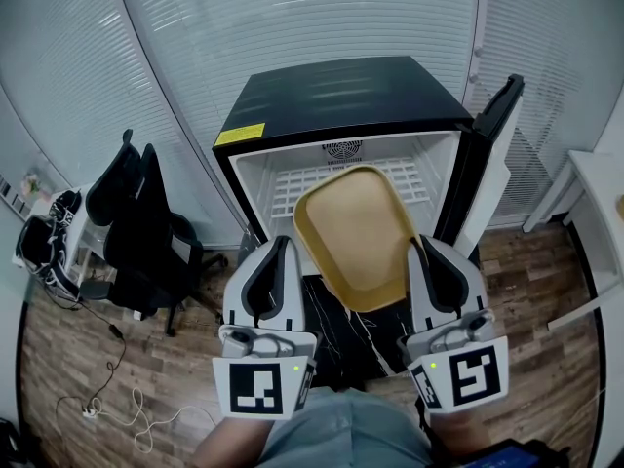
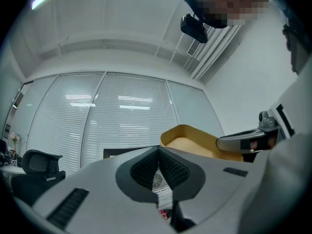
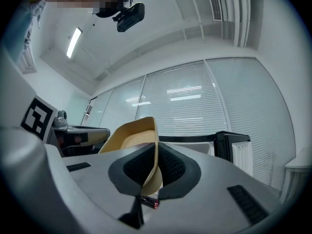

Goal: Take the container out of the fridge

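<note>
Straight ahead at 12 o'clock, shows a small black fridge (image 1: 331, 96) with its door (image 1: 492, 115) swung open toward 1 o'clock and a white wire shelf (image 1: 283, 185) inside. Just in front of the fridge mouth, shows a shallow tan container (image 1: 356, 237), clear of the shelf and tilted so its open side faces up toward the camera.

At 5 o'clock of the container, shows the right tool (image 1: 421, 247) closed down on the rim of the right side wall. Seen along that tool, has the thin tan wall pinched between the two black ribbed pads.

At 7 o'clock of the container, shows the left tool (image 1: 281, 247) just beside the left edge, pads pressed together with nothing between them. Cannot tell whether that tool touches the container. Sets both tools side by side, pointing toward 12 o'clock.

At 9 o'clock, shows a black office chair (image 1: 136, 222) on a wood floor (image 1: 58, 359), with a white cable (image 1: 136, 412) trailing at 7 o'clock. At 3 o'clock, shows the edge of a white table (image 1: 600, 178). Behind the fridge, shows glass walls with closed white blinds (image 1: 292, 18).
</note>
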A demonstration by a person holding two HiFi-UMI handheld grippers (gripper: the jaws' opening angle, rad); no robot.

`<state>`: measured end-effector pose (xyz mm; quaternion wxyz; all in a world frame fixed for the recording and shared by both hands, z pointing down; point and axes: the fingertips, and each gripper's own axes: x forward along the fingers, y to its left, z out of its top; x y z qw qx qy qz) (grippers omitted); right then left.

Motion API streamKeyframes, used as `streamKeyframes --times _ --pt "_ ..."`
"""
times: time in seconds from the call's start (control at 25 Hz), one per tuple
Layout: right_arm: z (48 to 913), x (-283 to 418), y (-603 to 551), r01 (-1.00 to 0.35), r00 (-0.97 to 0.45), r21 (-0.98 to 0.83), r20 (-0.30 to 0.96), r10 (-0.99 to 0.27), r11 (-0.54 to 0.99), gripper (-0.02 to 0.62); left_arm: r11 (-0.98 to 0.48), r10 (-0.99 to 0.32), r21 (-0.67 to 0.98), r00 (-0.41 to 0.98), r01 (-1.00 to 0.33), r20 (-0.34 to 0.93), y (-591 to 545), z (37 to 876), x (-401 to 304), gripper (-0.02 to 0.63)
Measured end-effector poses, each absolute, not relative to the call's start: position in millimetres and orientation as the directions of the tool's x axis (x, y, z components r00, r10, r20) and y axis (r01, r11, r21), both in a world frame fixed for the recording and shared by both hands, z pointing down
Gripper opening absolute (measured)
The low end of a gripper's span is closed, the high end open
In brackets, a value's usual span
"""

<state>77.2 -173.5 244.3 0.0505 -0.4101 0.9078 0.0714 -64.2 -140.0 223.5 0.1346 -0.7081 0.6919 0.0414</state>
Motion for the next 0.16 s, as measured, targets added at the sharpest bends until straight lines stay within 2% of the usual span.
streamKeyframes --times 0.16 --pt "245.5 77.3 -175.7 -0.752 -0.659 0.089 -0.153 -0.737 0.654 0.028 -0.006 -0.968 -0.132 0.039 -0.991 -0.247 -142.2 225.0 -63.9 0.014"
